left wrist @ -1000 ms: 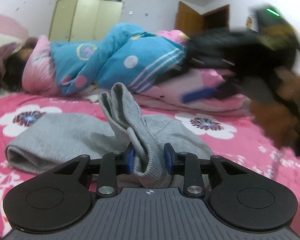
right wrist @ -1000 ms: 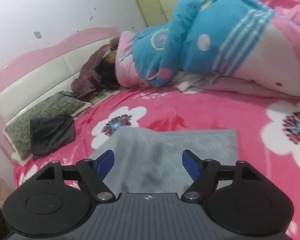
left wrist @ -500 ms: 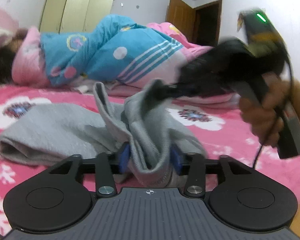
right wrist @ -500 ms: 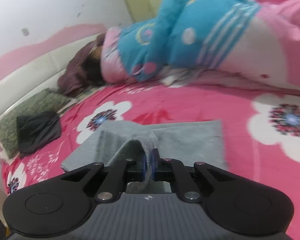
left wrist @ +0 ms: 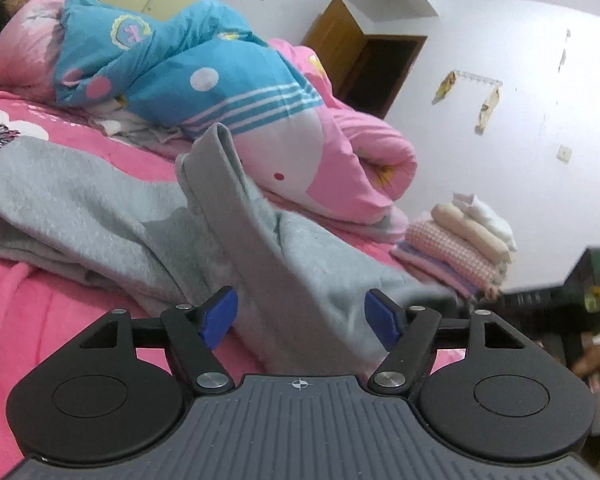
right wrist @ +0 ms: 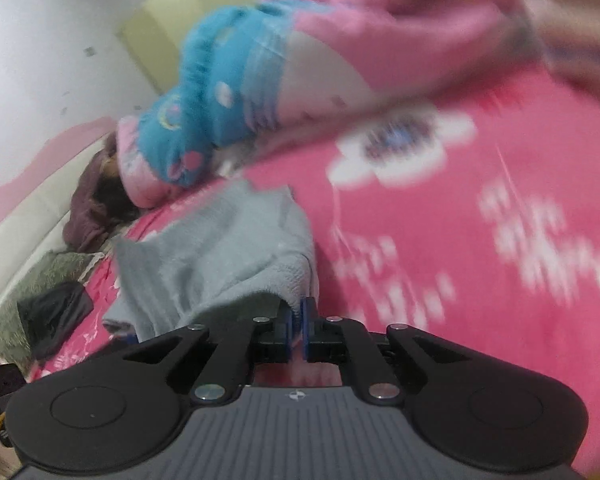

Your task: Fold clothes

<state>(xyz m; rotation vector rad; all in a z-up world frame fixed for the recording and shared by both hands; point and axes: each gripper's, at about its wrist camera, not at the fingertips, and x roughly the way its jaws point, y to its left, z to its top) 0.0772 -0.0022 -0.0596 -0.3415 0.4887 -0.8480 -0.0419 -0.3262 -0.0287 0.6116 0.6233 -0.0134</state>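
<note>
Left gripper (left wrist: 301, 318) spread wide around a raised fold of the grey garment (left wrist: 100, 200), gripping nothing; right gripper (right wrist: 298, 330) pinched on a thin edge of the same garment, lifted off the pink bedspread (right wrist: 480, 280); likely to slip from so slight a hold, or slump and crease one-handed; right view smeared by motion; garment's far end cut off; folded stack (left wrist: 460, 240) beyond.

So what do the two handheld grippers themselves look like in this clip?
Both look alike: the left gripper and the right gripper have black linkage arms with silver pivot screws, blue pads on the fingertips, two round black discs, and a ribbed grey body marked with a small crosshair. From the left wrist view, the right unit shows a green light and a dark cable.
</note>
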